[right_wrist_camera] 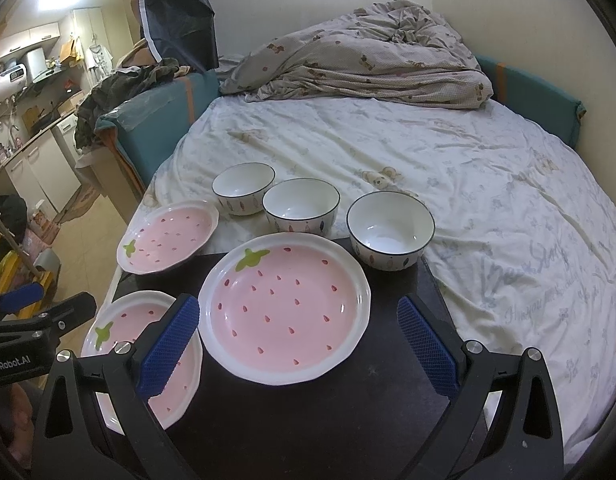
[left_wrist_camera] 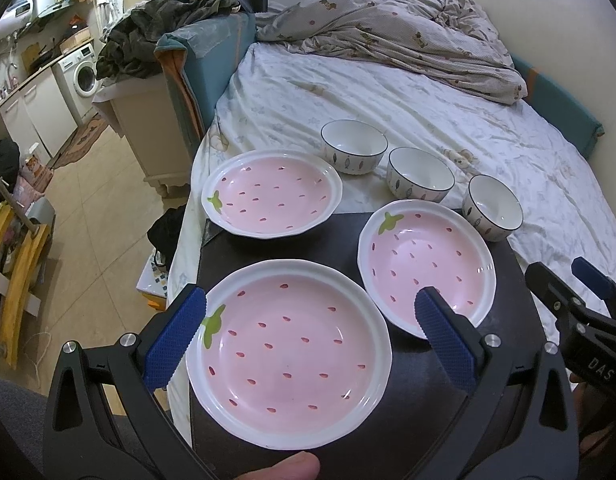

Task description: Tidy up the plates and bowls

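The left tool (left_wrist_camera: 310,330) is spread wide and holds nothing, with the nearest strawberry plate (left_wrist_camera: 287,354) lying flat on the dark desk (left_wrist_camera: 508,280) between its blue pads (left_wrist_camera: 174,338). The right tool (right_wrist_camera: 298,346) is likewise wide and empty; just ahead of it lies a second strawberry plate (right_wrist_camera: 284,312). Farther on, left of both tools, a third plate (left_wrist_camera: 272,194) rests partly over the desk's far edge on the bed (right_wrist_camera: 428,152). Beyond the plates, three white bowls (right_wrist_camera: 301,205) stand upright in a row, the rightmost (right_wrist_camera: 390,230) on the desk's far corner.
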Tool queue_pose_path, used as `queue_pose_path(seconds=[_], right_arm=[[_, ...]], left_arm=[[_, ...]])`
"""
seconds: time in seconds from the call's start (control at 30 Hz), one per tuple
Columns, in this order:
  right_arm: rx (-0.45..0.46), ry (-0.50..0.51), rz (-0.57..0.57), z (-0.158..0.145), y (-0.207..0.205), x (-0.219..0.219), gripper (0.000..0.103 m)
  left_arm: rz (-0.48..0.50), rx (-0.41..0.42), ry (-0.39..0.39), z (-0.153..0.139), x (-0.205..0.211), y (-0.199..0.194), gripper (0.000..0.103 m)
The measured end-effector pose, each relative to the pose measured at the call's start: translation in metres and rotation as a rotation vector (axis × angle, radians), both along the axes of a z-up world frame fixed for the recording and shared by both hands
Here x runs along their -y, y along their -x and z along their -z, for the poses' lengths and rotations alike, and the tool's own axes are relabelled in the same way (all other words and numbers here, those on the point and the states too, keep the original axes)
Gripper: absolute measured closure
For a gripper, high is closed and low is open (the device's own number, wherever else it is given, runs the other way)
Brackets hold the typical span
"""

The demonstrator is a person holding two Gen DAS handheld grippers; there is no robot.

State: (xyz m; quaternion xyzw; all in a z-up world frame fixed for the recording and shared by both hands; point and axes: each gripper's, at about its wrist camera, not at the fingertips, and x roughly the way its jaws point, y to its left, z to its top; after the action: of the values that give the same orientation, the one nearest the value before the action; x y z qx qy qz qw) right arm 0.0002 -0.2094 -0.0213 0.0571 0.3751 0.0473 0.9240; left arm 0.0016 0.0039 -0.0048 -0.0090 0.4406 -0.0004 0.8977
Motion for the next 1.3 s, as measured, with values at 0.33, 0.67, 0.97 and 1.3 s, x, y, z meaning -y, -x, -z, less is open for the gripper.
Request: queue_pose_path(seconds=[0.33, 0.67, 0.97, 1.3], right_arm=[[-0.002, 0.005, -0.002, 0.000, 0.002, -0.004, 0.001], [-0.025, -0.049, 0.003, 0.000, -0.003, 0.006, 0.001], [-0.219, -0.147, 0.047, 0.024, -0.027, 0.058, 0.001], [-0.412, -0.252, 0.051, 0.072, -0.070, 0.097, 0.002]], left_arm=[[-0.005, -0.004, -0.001, 0.002, -0.003, 0.000, 0.000], [-0.010, -0.041, -0.002, -0.003, -0.005, -0.018, 0.000], [0.078, -0.254, 0.063, 0.020, 0.008, -0.065, 0.000], [0.165, -0.447, 0.179, 0.062, 0.034, -0.123, 0.032]])
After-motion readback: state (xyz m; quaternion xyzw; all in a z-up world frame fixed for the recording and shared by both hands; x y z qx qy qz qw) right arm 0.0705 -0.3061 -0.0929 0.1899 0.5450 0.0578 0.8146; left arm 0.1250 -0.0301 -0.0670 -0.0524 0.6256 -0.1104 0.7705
